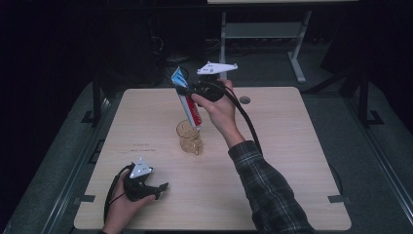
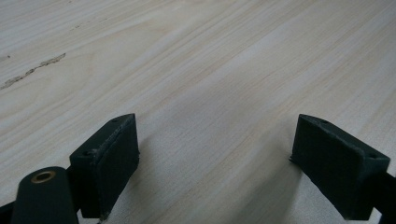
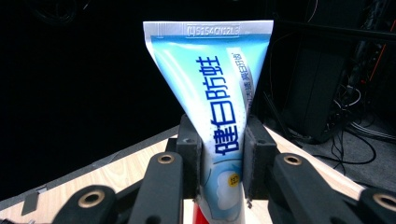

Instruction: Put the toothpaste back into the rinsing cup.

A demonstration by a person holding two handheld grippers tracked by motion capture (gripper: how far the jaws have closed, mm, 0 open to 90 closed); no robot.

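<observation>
Right gripper view: toothpaste tube clamped upright between jaws of right hand-held gripper, crimped end up.

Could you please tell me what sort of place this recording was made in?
Probably a lab or workshop set up for recording: a bare wooden table in a dark room, a height-adjustable desk frame behind it, and loose cables on the floor beside dark equipment.

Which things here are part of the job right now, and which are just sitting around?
In the job:
- toothpaste tube, clamped in the right gripper
- clear glass cup on the table, right under the tube

Lying about:
- left gripper, open, resting on the table
- desk frame behind the table
</observation>
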